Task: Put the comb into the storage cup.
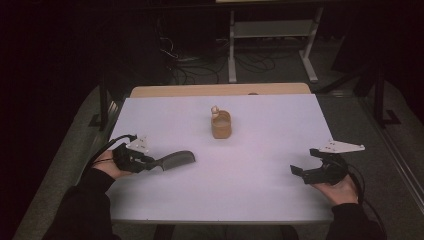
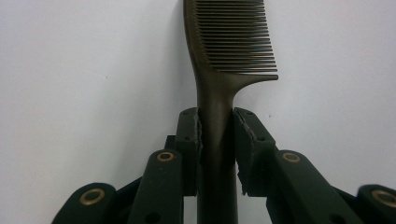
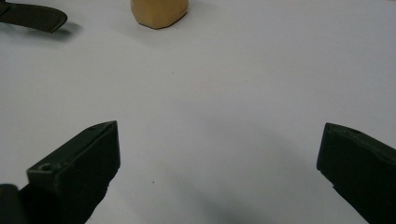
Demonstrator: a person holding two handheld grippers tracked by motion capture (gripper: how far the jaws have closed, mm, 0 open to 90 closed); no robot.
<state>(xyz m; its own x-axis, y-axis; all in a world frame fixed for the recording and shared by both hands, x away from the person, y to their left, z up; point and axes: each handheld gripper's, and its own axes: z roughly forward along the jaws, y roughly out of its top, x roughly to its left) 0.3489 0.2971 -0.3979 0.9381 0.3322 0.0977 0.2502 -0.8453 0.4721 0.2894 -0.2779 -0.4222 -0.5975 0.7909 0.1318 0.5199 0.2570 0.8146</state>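
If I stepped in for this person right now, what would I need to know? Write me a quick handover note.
Left gripper: jaws shut on the handle of the dark comb, at the table's left side, teeth pointing toward the middle.
Right gripper: jaws wide open, nothing between them, resting at the right edge of the white table.
A tan wooden cup stands upright near the table's far middle, with something small and pale at its rim.
Done: comb grasped.
Left: probably carrying the comb to the cup; that is a guess.

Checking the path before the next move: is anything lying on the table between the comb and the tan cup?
Nothing visible does. The comb, clamped by its handle in the left claw, points toward the cup across bare white table.
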